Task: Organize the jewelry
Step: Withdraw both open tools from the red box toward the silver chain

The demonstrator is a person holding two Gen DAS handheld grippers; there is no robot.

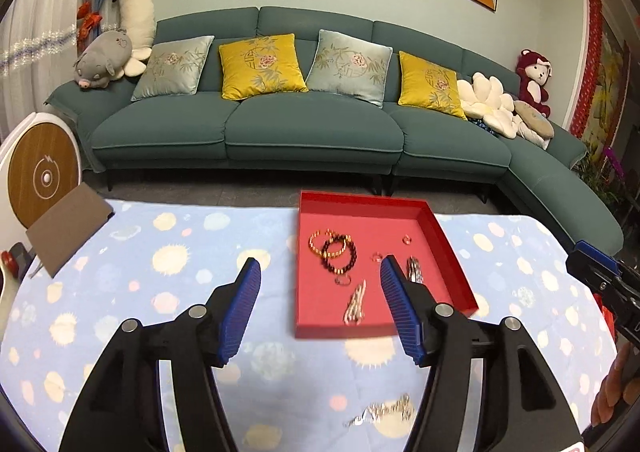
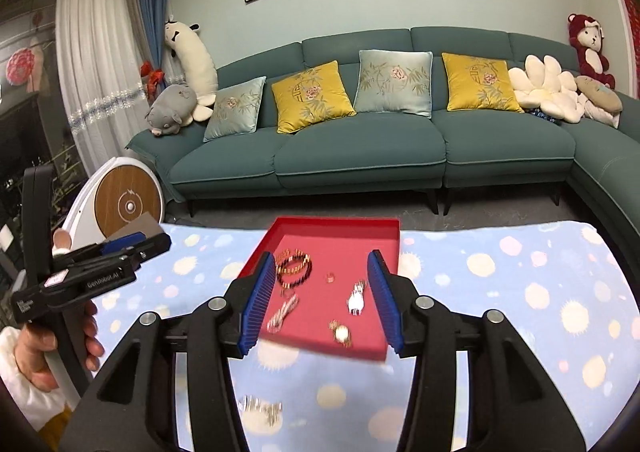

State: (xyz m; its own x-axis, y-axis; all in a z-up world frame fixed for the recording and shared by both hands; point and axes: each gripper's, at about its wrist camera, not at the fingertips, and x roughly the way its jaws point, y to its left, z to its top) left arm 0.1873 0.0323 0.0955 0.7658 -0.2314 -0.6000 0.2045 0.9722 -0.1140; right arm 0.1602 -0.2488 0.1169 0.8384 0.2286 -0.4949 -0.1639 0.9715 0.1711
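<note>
A red tray [image 1: 452, 248] [image 2: 344, 226] sits on the blanket-covered table. It holds a dark bead bracelet [image 1: 340, 254] [image 2: 295, 272], a gold bead bracelet [image 1: 320, 242], small rings [image 1: 407, 239] [image 2: 329, 277], silver chains [image 1: 356, 304] [image 2: 282, 314] and a gold watch [image 2: 341, 333]. A silver chain [image 1: 384, 412] [image 2: 260, 408] lies on the blanket near me, outside the tray. My left gripper [image 1: 320, 272] is open and empty above the tray's left edge. My right gripper [image 2: 322, 268] is open and empty above the tray. The left gripper also shows in the right wrist view [image 2: 132, 248].
A brown flat card [image 1: 68, 232] lies at the table's far left corner. A round wood-faced device [image 1: 40, 172] stands left of the table. A teal sofa [image 1: 280, 132] with cushions is behind. The right gripper's body [image 1: 608, 284] shows at the right edge.
</note>
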